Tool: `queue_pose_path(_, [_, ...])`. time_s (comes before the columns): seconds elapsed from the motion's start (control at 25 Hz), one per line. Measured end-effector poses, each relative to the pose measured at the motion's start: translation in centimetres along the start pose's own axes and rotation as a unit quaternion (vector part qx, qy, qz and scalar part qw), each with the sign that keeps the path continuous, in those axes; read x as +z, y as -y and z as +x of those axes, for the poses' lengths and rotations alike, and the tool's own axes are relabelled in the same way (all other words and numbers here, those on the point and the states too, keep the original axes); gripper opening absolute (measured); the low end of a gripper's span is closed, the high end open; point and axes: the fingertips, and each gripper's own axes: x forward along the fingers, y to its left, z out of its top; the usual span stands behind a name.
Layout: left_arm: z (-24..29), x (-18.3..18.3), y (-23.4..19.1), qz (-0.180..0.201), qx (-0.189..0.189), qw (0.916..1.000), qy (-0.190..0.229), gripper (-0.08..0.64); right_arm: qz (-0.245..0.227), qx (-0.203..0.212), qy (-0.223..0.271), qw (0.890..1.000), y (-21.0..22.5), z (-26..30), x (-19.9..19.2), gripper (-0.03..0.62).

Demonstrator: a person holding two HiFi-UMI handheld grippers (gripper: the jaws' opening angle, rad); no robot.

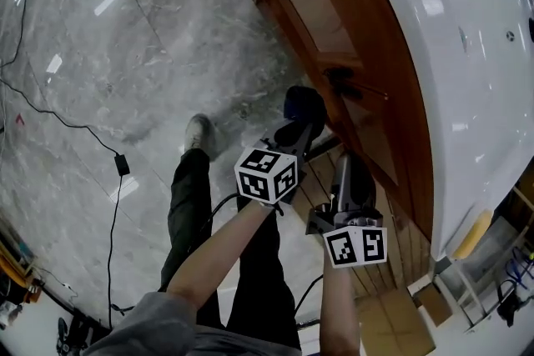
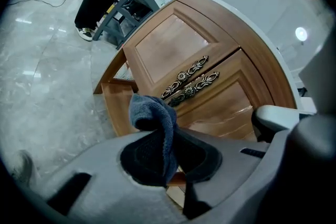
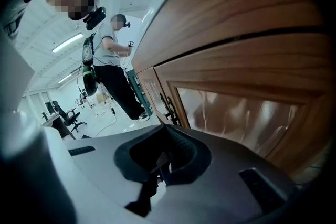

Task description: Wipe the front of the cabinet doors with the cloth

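A dark blue cloth (image 1: 304,102) is pinched in my left gripper (image 1: 300,127), which is shut on it and held just off the lower part of the wooden cabinet doors (image 1: 350,54). In the left gripper view the cloth (image 2: 156,122) bunches up above the jaws of the left gripper (image 2: 169,159), with two ornate metal handles (image 2: 190,80) on the doors (image 2: 168,44) beyond it. My right gripper (image 1: 352,172) hangs beside the left one, close to the door. Seen from the right gripper (image 3: 163,159), the jaws are shut with nothing in them, and a door panel (image 3: 247,113) passes close on the right.
A white countertop (image 1: 455,54) overhangs the doors. A wooden plinth (image 2: 118,107) runs along the cabinet foot. A black cable with an adapter (image 1: 122,165) lies on the grey marble floor (image 1: 125,54). Another person (image 3: 111,68) stands beyond, near a grey cart (image 2: 128,8).
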Motion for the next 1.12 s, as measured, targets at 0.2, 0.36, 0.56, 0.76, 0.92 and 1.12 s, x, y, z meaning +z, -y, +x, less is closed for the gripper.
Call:
queue_pose_path(0.2, [2.4,-1.2,-1.0,-0.024,-0.003,0.9997,-0.002,0.035,0.007,-0.001,-0.009,1.000,1.2,0.4,-1.5,0.008])
queue_pose_path(0.36, [4.5,-1.7,-0.7,-0.029,-0.008,0.9995,-0.006,0.035,0.006,0.004,-0.014,1.000,2.0,0.4,-1.6,0.008])
queue_pose_path(0.56, [5.9,-1.5,0.0,-0.039,-0.017,0.9991,-0.005,0.035,0.004,0.004,-0.016,1.000,2.9,0.1,-1.0,0.008])
queue_pose_path(0.76, [6.6,-1.3,0.7,-0.038,-0.027,0.9989,-0.006,0.035,0.005,0.008,-0.016,1.000,3.0,0.3,-0.5,0.008])
queue_pose_path(0.92, [7.0,-1.2,1.2,-0.039,-0.040,0.9984,-0.006,0.034,0.005,0.010,-0.018,1.000,3.0,0.5,-0.5,0.008])
queue_pose_path(1.12, [7.1,-0.4,2.8,-0.025,-0.061,0.9978,-0.006,0.034,0.013,0.007,-0.019,1.000,3.0,0.4,-0.7,0.008])
